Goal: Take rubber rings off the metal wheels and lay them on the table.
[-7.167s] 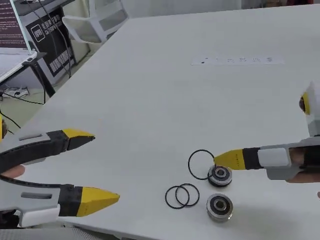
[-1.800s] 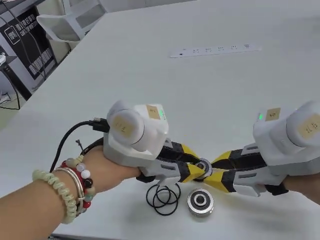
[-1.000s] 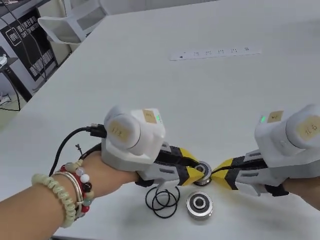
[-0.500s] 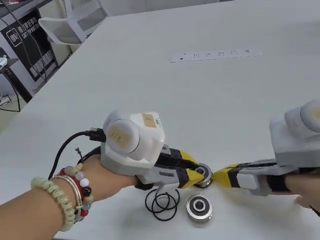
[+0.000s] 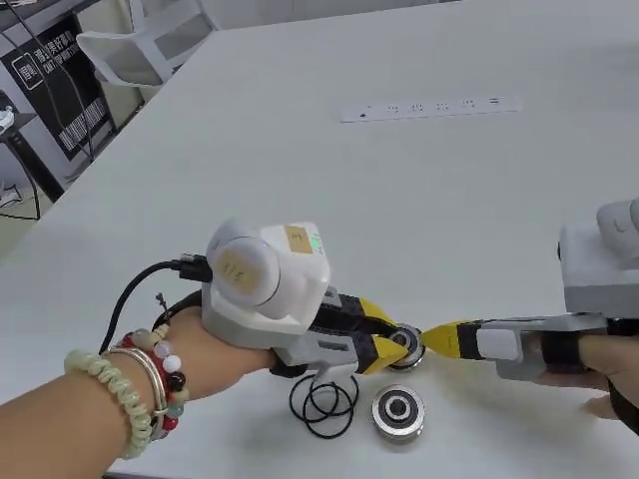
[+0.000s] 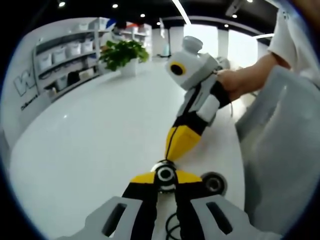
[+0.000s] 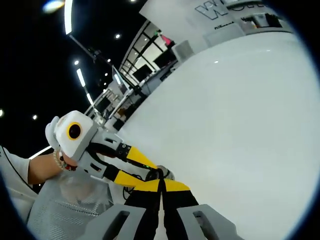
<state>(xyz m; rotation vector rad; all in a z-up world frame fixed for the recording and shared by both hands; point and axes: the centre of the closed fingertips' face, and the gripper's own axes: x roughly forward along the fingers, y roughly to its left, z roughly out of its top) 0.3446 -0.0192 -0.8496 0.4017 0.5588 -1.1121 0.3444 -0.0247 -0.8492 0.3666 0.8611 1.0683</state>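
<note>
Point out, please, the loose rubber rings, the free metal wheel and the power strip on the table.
rubber rings (image 5: 324, 401): head view, middle of the overlapping pile.
free metal wheel (image 5: 398, 407): head view, its dark hub.
power strip (image 5: 429, 106): head view, middle of its top face.

In the head view my left gripper's (image 5: 399, 342) fingers cover most of the wheel (image 5: 409, 344) they clamp, so I can't tell whether a ring sits on it. The right gripper (image 5: 439, 339), at the wheel's 3 o'clock, is cut by the frame edge. Anything between its closed fingers is too thin to make out. The left gripper hides the 12 o'clock side of the loose rings (image 5: 322, 404).
</note>
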